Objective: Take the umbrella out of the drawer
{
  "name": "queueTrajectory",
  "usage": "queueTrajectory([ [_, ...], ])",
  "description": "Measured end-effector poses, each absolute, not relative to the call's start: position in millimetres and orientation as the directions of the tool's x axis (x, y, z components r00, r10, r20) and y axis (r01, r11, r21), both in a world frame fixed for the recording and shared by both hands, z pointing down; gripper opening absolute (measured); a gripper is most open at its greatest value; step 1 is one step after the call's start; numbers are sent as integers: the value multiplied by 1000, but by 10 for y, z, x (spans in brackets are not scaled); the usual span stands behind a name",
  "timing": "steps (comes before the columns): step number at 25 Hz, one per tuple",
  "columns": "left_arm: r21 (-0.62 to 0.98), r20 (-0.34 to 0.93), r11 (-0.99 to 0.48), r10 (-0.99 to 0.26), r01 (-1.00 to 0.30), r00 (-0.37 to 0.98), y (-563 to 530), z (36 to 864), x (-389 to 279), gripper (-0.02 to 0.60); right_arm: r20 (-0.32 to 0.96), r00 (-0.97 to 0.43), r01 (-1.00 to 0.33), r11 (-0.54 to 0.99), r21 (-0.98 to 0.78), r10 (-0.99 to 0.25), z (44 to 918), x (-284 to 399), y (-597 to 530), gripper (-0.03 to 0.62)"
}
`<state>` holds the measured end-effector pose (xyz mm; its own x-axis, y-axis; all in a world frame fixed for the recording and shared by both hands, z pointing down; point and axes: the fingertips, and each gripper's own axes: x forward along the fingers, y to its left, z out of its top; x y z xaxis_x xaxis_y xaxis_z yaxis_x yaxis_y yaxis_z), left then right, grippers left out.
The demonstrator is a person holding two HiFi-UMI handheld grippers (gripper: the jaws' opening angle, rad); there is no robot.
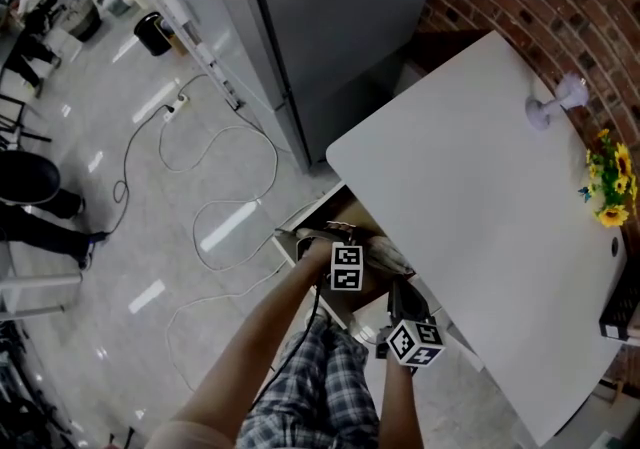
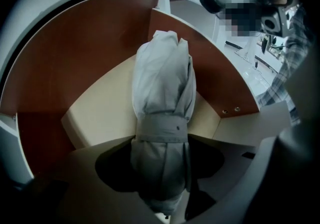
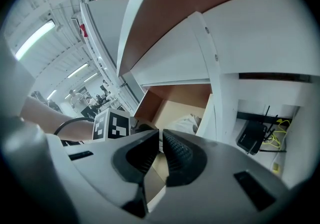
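Drawer: grey umbrella inside | left tongs clamped on it | right tongs closed, outside

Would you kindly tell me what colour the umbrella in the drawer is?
Pale grey; the left gripper view shows the umbrella best.

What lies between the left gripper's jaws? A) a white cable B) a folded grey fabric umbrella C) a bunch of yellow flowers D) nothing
B: the left gripper view shows the left gripper with the folded grey fabric umbrella between its jaws, in the open brown wooden drawer.
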<state>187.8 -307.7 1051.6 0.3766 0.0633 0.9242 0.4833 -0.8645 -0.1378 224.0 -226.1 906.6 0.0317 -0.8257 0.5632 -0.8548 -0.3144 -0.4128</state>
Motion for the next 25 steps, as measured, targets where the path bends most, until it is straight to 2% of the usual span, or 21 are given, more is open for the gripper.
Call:
queueTrajectory([
  [17, -193, 911, -816, 58, 545, 409, -3039, 9708, 1365, 252, 615, 124, -825, -425, -373, -779, 8704, 2157, -1799, 40],
  [25, -175, 881, -885, 55, 432, 471, -2910, 9134, 917, 253, 592, 130, -839, -406, -362, -796, 8270, 2011, -1786, 38],
])
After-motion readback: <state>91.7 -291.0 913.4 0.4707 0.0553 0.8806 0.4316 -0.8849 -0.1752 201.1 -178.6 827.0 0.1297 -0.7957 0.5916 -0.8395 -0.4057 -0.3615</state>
